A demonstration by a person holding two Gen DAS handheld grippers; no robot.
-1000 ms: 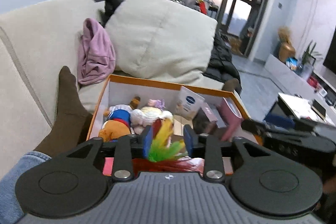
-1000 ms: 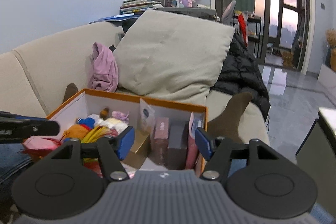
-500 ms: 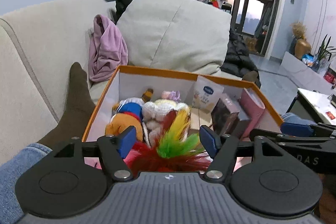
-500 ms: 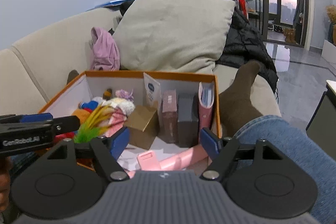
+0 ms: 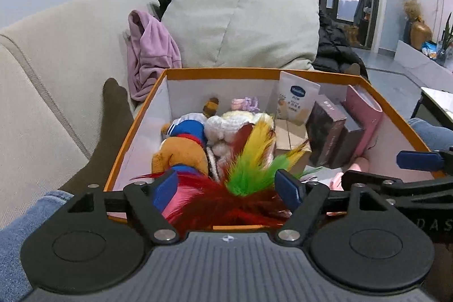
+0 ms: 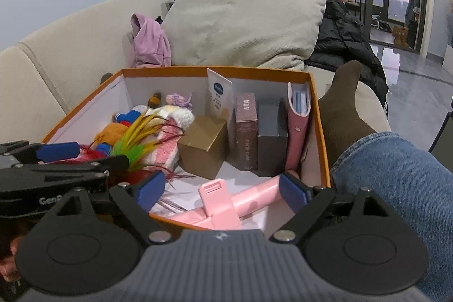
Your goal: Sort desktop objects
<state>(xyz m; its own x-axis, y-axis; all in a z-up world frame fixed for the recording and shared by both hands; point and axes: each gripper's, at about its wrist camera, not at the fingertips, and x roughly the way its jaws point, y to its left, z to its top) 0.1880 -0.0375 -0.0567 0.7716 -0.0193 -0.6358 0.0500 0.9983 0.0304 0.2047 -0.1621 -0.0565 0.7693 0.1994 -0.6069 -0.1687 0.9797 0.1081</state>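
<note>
An orange-rimmed cardboard box [image 5: 220,72] [image 6: 215,70] rests on the sofa between a person's legs. My left gripper [image 5: 226,188] hangs over its near left corner with its jaws opening. A feather toy [image 5: 249,166] in red, green and yellow lies loose between them, touching neither pad. My right gripper [image 6: 221,191] is at the near right corner, its jaws also opening. A pink stick with a clip [image 6: 226,205] lies on the box floor between them, free of the pads. Each wrist view shows the other gripper's fingers [image 6: 58,150] [image 5: 419,160] at its side edge.
The box holds plush toys [image 5: 181,152], a gold carton [image 6: 202,149], two dark boxes [image 6: 246,132], a pink binder [image 6: 297,126] and a white pouch [image 5: 297,101]. Brown-socked feet [image 6: 342,104] and jeans [image 6: 396,183] flank it. A cushion [image 5: 240,19] and purple garment [image 5: 150,47] lie behind.
Both grippers sank toward the box and their jaws spread wide. The left let go of the feather toy. The pink stick has come into view between the right jaws.
</note>
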